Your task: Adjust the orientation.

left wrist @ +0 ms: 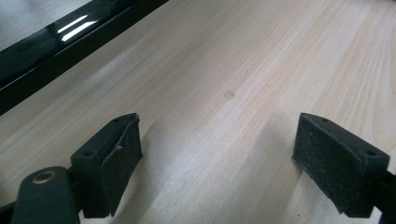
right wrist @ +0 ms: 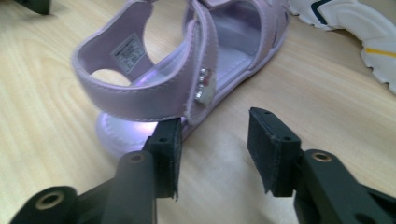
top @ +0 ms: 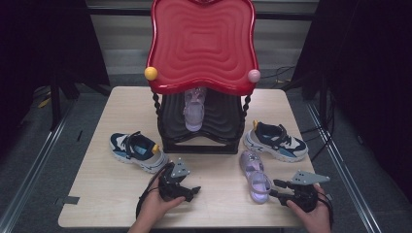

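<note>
Since the lilac sandal [top: 256, 175] sits on the surface [top: 214, 204] right in front of the right hand-held gripper [top: 280, 189], heel end toward us, that's the shoe we're going for. In the right gripper view the sandal [right wrist: 187, 79] has its heel strap just ahead of the jaws, which stand partly apart with nothing between them; the left pad looks to be just at the sole's edge, though we can't tell if it's actually touching.

We'd guess it's light, with soft, bendy straps and a firmer rubbery sole. Squeezing a strap alone would probably let it flop and swing, so the heel strap near where it meets the sole, or the sole edge itself, seems the safer bite. The little shiny studs by the buckle may be slippery, so we'd skip those.

The left hand-held gripper [top: 190, 192] hangs over bare surface with its jaws spread wide and empty.

Around it: a red and black shoe rack [top: 201, 53] at the back with the matching sandal [top: 194, 110] on its lower shelf, a navy sneaker [top: 137, 151] on the left, another sneaker [top: 275, 141] on the right. That right sneaker is near the sandal's toe, so it could get nudged on the lift.
</note>
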The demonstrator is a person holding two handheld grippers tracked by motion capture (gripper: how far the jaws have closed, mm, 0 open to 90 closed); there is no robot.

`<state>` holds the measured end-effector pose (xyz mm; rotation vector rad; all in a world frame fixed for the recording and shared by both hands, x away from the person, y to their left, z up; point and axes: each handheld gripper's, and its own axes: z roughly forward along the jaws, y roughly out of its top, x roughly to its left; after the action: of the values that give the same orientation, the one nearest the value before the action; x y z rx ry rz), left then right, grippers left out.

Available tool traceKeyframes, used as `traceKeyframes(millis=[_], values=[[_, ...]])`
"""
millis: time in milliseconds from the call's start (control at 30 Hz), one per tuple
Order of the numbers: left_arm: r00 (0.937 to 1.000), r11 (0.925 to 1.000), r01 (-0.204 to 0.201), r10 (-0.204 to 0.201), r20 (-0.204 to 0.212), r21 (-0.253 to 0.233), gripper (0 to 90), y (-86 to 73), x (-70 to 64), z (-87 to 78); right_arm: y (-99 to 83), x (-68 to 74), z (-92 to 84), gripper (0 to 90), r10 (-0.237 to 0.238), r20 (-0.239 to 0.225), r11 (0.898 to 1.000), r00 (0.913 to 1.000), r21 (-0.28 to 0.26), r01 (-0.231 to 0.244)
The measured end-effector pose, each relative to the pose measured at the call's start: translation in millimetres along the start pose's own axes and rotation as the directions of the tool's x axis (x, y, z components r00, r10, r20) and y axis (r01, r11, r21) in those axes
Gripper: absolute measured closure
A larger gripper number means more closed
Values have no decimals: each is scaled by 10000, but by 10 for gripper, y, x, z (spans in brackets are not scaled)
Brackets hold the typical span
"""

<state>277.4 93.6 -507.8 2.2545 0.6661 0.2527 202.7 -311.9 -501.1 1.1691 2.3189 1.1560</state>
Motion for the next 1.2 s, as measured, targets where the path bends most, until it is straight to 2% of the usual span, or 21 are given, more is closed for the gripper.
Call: traceKeyframes(millis=[33,100,233,400,600,667,767,900,1033,1100,1200], values=[[10000,10000,-1,1,0,-3,147,0,0,0,24,-9,19,561,6,35,9999,10000,114,-6],[10000,10000,13,-13,5,-2,147,1,0,1,47,-15,43,686,-46,-97,9999,9999,113,47],[10000,10000,11,-11,35,-36,147,-1,1,4,75,-43,59,775,-286,-21,9992,9996,279,286],[10000,10000,13,-13,36,-31,147,0,1,4,56,-127,47,806,-157,-38,9995,9999,280,158],[10000,10000,6,-6,16,2,147,1,0,2,46,-157,49,819,-131,4,9997,9999,195,131],[10000,10000,9,-8,14,-6,147,0,0,2,29,-148,53,758,-191,-2,9998,9998,74,191],[10000,10000,9,-9,16,-8,147,0,0,2,12,-131,15,637,98,289,9999,9995,-61,-96],[10000,10000,5,-5,14,2,147,1,0,2,-32,-110,-66,551,274,410,9996,9988,-69,-271],[10000,10000,10,-10,14,-5,147,0,0,2,-75,-52,-88,450,-27,-70,9997,10000,229,28],[10000,10000,6,-6,14,1,147,1,0,2,-88,-24,-88,381,16,-310,9996,9995,278,-8],[10000,10000,15,-15,35,-33,147,0,1,4,-95,18,-75,342,-114,-751,9993,9971,349,141]])
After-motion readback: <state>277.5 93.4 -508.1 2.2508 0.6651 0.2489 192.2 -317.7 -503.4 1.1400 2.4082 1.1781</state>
